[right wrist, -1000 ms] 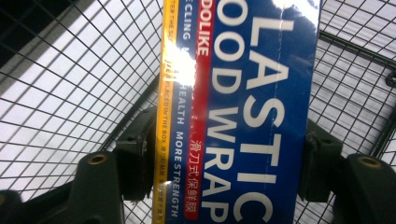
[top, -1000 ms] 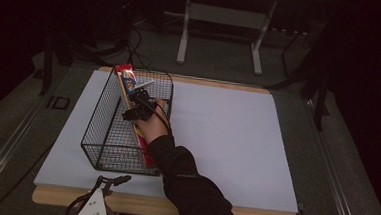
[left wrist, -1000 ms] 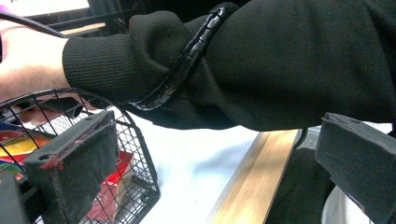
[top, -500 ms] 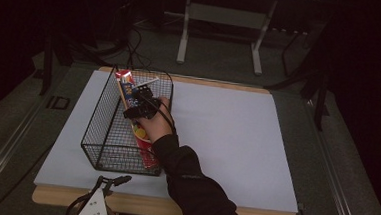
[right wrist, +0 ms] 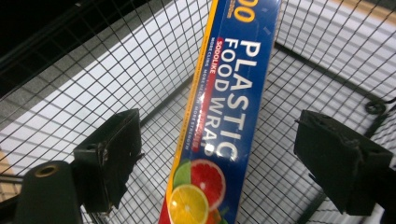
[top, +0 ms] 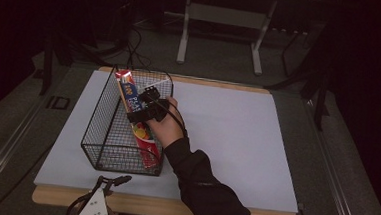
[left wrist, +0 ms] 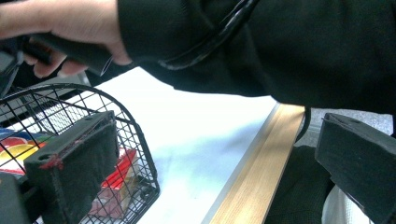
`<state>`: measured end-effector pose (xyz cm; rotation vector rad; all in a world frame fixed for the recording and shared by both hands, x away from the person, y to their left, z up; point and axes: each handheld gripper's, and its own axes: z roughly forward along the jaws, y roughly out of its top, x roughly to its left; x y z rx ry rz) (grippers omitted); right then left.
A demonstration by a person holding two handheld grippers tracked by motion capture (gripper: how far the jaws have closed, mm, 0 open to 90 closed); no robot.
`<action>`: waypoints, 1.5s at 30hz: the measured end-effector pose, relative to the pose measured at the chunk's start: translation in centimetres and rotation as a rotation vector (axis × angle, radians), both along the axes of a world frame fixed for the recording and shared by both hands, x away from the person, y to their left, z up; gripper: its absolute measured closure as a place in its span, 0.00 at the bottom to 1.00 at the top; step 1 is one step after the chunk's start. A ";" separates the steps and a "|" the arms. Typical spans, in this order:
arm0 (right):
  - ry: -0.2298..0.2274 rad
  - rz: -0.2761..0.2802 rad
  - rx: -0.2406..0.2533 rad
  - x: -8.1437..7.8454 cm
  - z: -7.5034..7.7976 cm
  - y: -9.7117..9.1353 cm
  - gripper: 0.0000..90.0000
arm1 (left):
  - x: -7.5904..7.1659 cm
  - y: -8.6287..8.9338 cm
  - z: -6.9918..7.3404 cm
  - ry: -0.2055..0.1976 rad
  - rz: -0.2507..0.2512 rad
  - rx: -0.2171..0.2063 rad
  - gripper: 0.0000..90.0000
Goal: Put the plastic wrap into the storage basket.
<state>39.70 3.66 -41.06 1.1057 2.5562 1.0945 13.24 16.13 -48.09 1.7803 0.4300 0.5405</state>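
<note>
A blue and red box of plastic food wrap (top: 128, 89) lies slanted in the black wire basket (top: 96, 121), its far end propped at the far rim. My right gripper (top: 142, 103) hovers over it, held in a person's hand. Its jaws have just been opening. In the right gripper view the box (right wrist: 229, 93) runs between the parted pads of that gripper (right wrist: 223, 156), and neither pad touches it. My left gripper (top: 112, 181) rests at the table's front edge beside the basket's near corner (left wrist: 135, 135). This left gripper (left wrist: 215, 158) stands open with nothing between its jaws.
The basket sits on the left half of a white sheet (top: 237, 135) over a wood-edged table (left wrist: 261, 158). The person's dark sleeve (top: 208, 189) crosses the front of the table. A metal stand (top: 221, 19) is on the floor beyond the table.
The right gripper's jaws have parted and let go of the box, which now rests in the basket. The hand has lifted and drifted a little to the right. The left gripper has stayed put.
</note>
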 end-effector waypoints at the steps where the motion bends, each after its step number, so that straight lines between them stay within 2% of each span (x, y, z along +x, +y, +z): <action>1: -0.010 0.000 0.001 -0.1 0.2 -0.3 0.17 | 0.0 0.0 0.0 0.000 0.001 0.001 0.00; 5: -0.014 0.005 0.011 -0.4 0.9 -1.4 0.17 | 0.0 0.0 0.0 0.001 0.005 0.000 0.00; 8: 0.002 0.001 0.010 -0.5 1.1 -2.3 0.17 | 0.1 0.0 0.0 0.003 0.007 0.004 0.00; 11: -0.009 0.001 0.016 -0.8 1.3 -3.1 0.17 | 0.1 0.0 -0.1 0.004 0.010 0.004 0.00; 19: -0.029 -0.006 0.068 -1.8 2.3 -5.7 0.17 | 0.1 0.0 -0.1 0.003 0.011 0.004 0.00; 24: -0.049 -0.021 0.077 -2.2 2.5 -7.5 0.17 | 0.2 0.0 0.0 0.000 0.011 0.005 0.00; 31: -0.068 -0.018 0.073 -2.9 1.8 -9.7 0.17 | 0.2 -0.1 0.0 0.001 0.008 0.008 0.00; 38: -0.069 -0.040 0.083 -3.7 0.4 -13.4 0.16 | 0.2 -0.2 -0.1 0.000 0.011 0.011 0.00; 45: -0.073 -0.043 0.084 -4.6 -0.7 -15.9 0.16 | 0.3 -0.3 -0.1 0.001 0.011 0.013 0.00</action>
